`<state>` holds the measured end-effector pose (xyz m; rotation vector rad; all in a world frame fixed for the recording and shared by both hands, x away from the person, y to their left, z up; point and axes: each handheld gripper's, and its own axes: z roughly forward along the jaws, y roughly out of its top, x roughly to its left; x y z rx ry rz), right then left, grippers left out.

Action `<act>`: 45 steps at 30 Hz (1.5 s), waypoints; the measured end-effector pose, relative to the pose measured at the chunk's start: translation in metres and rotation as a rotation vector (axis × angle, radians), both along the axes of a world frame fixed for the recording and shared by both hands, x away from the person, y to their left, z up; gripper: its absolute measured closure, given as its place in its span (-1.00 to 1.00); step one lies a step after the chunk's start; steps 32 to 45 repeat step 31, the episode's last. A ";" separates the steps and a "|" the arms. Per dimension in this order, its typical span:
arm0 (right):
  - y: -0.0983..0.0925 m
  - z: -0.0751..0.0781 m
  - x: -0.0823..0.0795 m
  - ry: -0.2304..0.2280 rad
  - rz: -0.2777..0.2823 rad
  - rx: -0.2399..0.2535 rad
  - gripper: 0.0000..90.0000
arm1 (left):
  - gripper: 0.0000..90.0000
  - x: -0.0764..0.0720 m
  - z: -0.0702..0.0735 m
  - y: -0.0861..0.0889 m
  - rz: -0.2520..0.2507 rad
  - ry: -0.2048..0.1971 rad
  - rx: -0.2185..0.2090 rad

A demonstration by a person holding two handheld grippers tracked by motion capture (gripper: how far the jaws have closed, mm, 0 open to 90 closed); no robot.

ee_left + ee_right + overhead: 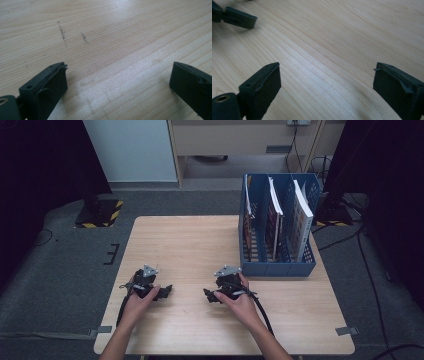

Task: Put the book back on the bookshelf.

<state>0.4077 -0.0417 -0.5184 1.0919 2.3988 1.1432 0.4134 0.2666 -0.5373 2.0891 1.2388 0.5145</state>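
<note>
Both grippers rest low on the wooden table [190, 245], near its front edge, each held by a hand. My left gripper [166, 293] points right, toward the other one. In the left gripper view, my left gripper [117, 75] is open, with bare wood between its jaws. My right gripper [208, 295] points left and sits just in front of the blue file rack [278, 268]. In the right gripper view, my right gripper [327, 77] is also open and holds nothing. One jaw of the left gripper [238, 18] appears at the top left of that view.
The blue file rack stands at the table's right side with three upright books: one at the left [247, 210], one in the middle [274, 212] and one at the right [301, 217]. Cables [367, 265] trail over the grey carpet to the right.
</note>
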 end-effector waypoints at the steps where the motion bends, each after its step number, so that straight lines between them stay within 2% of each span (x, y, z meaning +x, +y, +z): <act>1: 0.000 -0.002 0.001 0.014 -0.013 -0.001 -0.83 | -0.99 0.000 0.000 0.000 0.000 0.000 0.000; 4: 0.000 -0.006 0.005 0.020 -0.046 -0.018 -0.85 | -0.99 0.000 0.000 0.000 0.000 0.000 0.000; 12: 0.000 -0.012 0.009 0.031 -0.075 -0.049 -0.86 | -1.00 0.000 0.000 0.000 -0.001 0.000 0.000; 15: 0.003 -0.017 0.010 0.038 -0.098 -0.089 -0.86 | -1.00 0.000 0.000 0.000 -0.001 0.001 0.001; 17: 0.004 -0.019 0.010 0.021 -0.102 -0.104 -0.87 | -1.00 0.000 0.000 0.000 -0.001 0.000 0.001; 23: 0.005 -0.021 0.011 0.014 -0.118 -0.097 -0.95 | -1.00 0.000 0.000 0.000 -0.001 0.001 0.001; 45: 0.004 -0.021 0.011 0.016 -0.126 -0.100 -0.96 | -1.00 0.001 0.000 -0.001 -0.002 0.001 0.001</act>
